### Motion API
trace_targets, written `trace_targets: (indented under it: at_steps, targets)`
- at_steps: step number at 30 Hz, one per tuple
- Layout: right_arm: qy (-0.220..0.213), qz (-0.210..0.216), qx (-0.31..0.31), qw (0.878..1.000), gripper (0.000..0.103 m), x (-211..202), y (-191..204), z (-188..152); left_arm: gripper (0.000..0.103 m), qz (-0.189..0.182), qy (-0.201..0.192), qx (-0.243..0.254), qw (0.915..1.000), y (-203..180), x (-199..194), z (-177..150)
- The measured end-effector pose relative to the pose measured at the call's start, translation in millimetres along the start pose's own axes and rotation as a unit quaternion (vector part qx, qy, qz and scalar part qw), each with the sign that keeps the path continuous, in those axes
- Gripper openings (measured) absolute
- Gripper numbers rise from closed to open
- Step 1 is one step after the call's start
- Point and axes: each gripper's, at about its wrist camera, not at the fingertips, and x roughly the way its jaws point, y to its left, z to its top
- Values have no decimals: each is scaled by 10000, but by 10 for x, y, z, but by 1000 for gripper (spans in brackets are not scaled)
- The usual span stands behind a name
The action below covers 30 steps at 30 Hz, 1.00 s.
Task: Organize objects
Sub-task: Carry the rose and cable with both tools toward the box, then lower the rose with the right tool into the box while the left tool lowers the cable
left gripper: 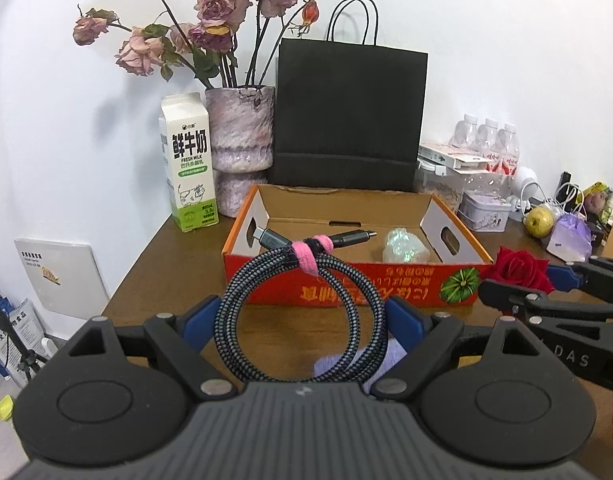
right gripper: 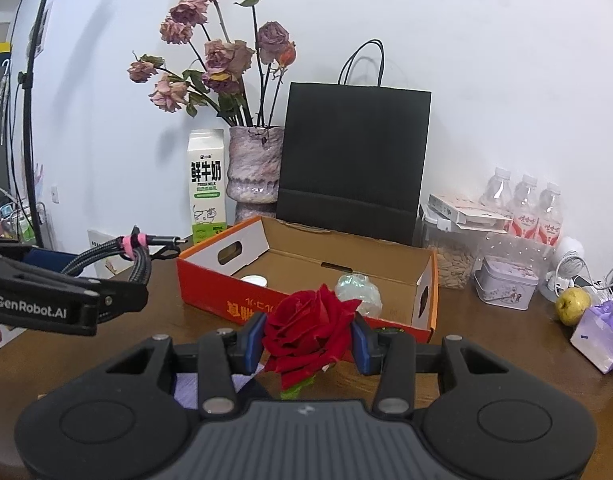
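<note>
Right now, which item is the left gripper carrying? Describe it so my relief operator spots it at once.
Start at the orange cardboard box in front of the black paper bag. Just before the box's near wall, the left gripper is shut on a coiled cable. It is braided grey and black, bound by a pink strap, unlike the red rose in the right gripper.

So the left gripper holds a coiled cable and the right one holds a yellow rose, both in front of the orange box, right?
Not quite: the rose in the right gripper is red, as the right wrist view shows. The left gripper does hold the coiled cable, both in front of the orange box.
</note>
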Motion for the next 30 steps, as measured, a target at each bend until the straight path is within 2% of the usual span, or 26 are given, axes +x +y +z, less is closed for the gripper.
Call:
trace_targets:
  at_steps: [16,30]
  targets:
    - [61,35,29,10000,42,599,-175,228,89,-63,-105,10,9999,-39,527,330]
    - [70,43,-43,10000,42,1150,-417,559,89,-89,-89,19,9999,-131,1091,635]
